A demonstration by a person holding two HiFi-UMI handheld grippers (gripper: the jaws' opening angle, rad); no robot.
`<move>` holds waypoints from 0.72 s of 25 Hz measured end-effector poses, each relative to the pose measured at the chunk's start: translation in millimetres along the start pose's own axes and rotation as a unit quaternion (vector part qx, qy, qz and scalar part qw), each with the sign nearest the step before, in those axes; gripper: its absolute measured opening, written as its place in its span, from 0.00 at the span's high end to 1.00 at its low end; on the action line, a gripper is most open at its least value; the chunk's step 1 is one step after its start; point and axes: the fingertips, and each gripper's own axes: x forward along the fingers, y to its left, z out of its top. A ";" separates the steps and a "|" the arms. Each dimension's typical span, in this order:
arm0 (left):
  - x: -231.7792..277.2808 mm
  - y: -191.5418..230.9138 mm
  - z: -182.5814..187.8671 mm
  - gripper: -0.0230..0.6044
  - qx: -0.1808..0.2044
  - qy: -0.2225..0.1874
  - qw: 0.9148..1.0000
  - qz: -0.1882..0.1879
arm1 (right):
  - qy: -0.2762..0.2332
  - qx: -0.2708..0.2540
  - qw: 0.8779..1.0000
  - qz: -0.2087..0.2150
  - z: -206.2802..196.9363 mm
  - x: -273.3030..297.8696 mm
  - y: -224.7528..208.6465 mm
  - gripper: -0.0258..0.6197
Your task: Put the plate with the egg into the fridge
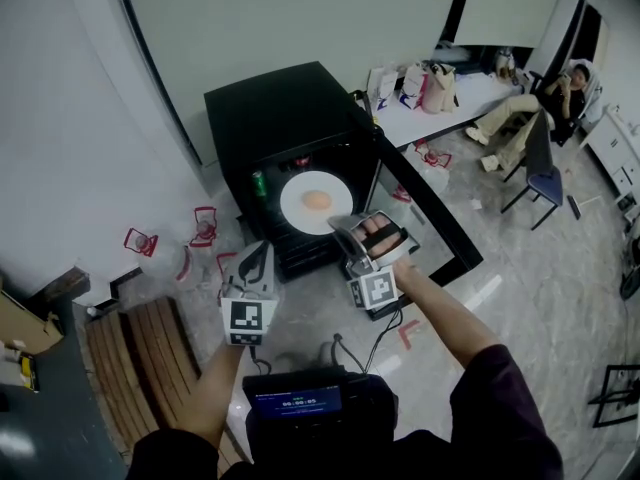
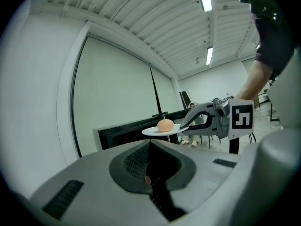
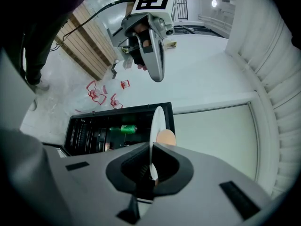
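Now, the right tongs (image 3: 151, 171) are clamped on the near rim of the white plate (image 1: 300, 208), and the right gripper view shows that rim wedged edge-on between the jaws. The plate sits level in the air with the egg (image 1: 317, 200) resting near its middle. It hangs right at the mouth of the black fridge (image 1: 280, 118), though whether it has crossed the threshold is hard to call from here. The left tongs (image 1: 255, 258) are pinched together with nothing in them, low and to the left of the plate, apart from it.

Moving outward, the fridge door (image 1: 440, 238) stands swung wide to the right, and a green can (image 1: 259, 183) lies on its side on a shelf inside, just left of the plate. On the pale floor (image 1: 540, 268) beside the fridge sit a few red frames (image 1: 205, 226), with wooden slats (image 1: 140, 358) nearer the camera. Further back, a white bench (image 1: 450, 108) carries some bags (image 1: 425, 83), and a person (image 1: 520, 108) sits in a chair at the far right.
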 end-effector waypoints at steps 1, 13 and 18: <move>-0.8 -0.5 1.1 0.95 0.002 -0.004 1.000 -0.003 | 0.000 -0.001 1.000 0.002 0.5 0.9 1.0 0.93; -6.5 16.6 -27.8 0.95 -0.022 0.004 1.000 0.001 | -0.004 -0.018 0.998 0.062 19.0 51.9 60.0 0.93; 14.6 19.9 -71.6 0.95 -0.023 0.027 0.999 -0.011 | 0.015 -0.015 0.996 0.091 12.8 102.0 108.5 0.93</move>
